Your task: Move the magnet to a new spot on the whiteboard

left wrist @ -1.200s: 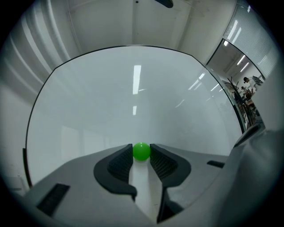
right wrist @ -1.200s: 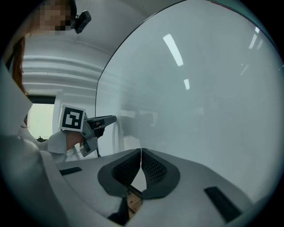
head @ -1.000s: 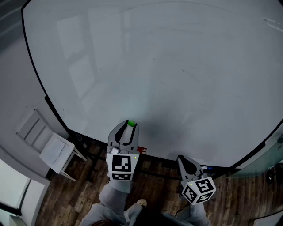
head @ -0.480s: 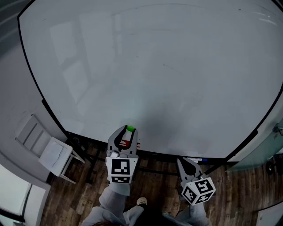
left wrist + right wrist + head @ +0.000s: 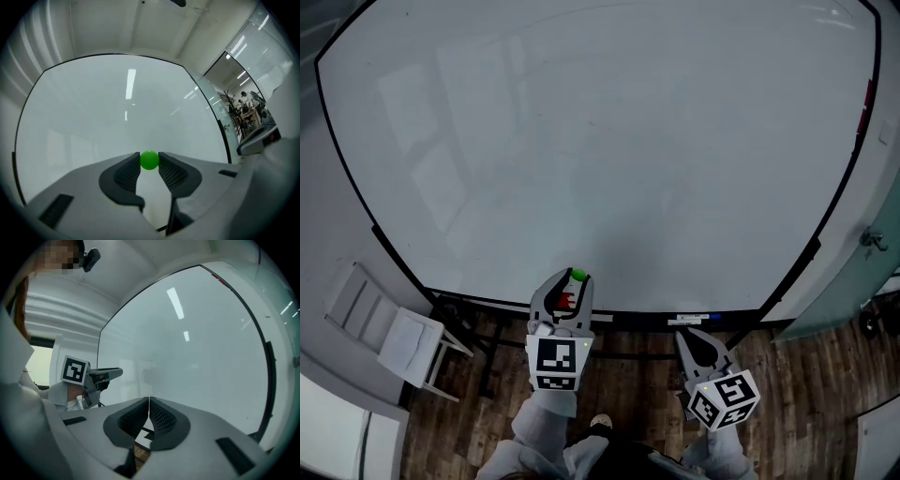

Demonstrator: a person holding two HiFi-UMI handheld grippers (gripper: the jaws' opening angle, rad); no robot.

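Note:
A small green round magnet (image 5: 149, 160) sits clamped between the tips of my left gripper (image 5: 149, 161), which is shut on it. In the head view the same magnet (image 5: 578, 275) shows at the tip of the left gripper (image 5: 574, 281), held off the lower edge of the big whiteboard (image 5: 609, 141). My right gripper (image 5: 692, 343) hangs lower, to the right, below the board's bottom frame. Its pads (image 5: 158, 417) meet with nothing between them. From the right gripper view the left gripper (image 5: 101, 378) appears at the left, in front of the whiteboard (image 5: 201, 348).
A white step stool (image 5: 398, 333) stands at the lower left on the wood floor (image 5: 806, 394). The board's black marker tray (image 5: 694, 321) carries a blue marker and a red item (image 5: 566, 301). A glass partition (image 5: 862, 281) rises at the right.
The head view has drawn back from the whiteboard, so the board looks higher and smaller. My left gripper still holds the green magnet, now off the board's lower edge. The right gripper stays low.

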